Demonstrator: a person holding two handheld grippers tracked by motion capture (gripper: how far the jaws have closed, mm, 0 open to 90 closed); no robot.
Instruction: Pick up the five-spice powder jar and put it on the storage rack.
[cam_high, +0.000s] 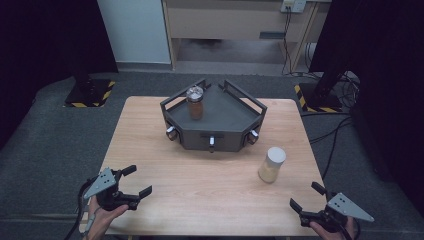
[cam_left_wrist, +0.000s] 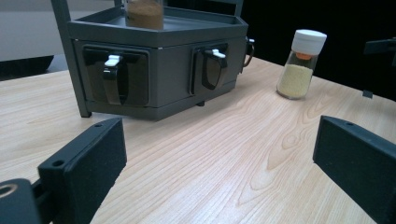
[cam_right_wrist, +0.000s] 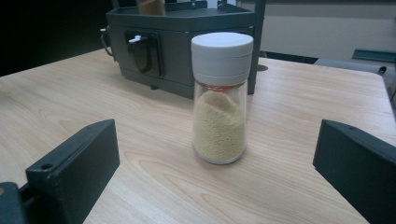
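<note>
A: Start big. What's in front of you?

B: Your light wooden table (cam_high: 165, 165), and at its far middle the dark grey angular metal rack (cam_high: 222, 125) with three dispenser knobs on its near faces. A brown-filled glass spice jar with a metal cap (cam_high: 195, 102) stands on the rack's top shelf, toward its left.

A: And the jar on the table?

B: The clear glass shaker of pale yellow powder with a white cap (cam_high: 272, 164) stands upright on the bare wood, right of centre, just near of the rack's right corner and apart from it.

A: Your grippers?

B: Your left gripper (cam_high: 136, 181) sits at the near left edge, its black jaws spread wide, holding and touching nothing. Your right gripper (cam_high: 306, 196) is at the near right edge, jaws just as wide apart and empty. In the right gripper view the shaker (cam_right_wrist: 219, 98) stands between and beyond the two jaws, with clear wood in between.
</note>
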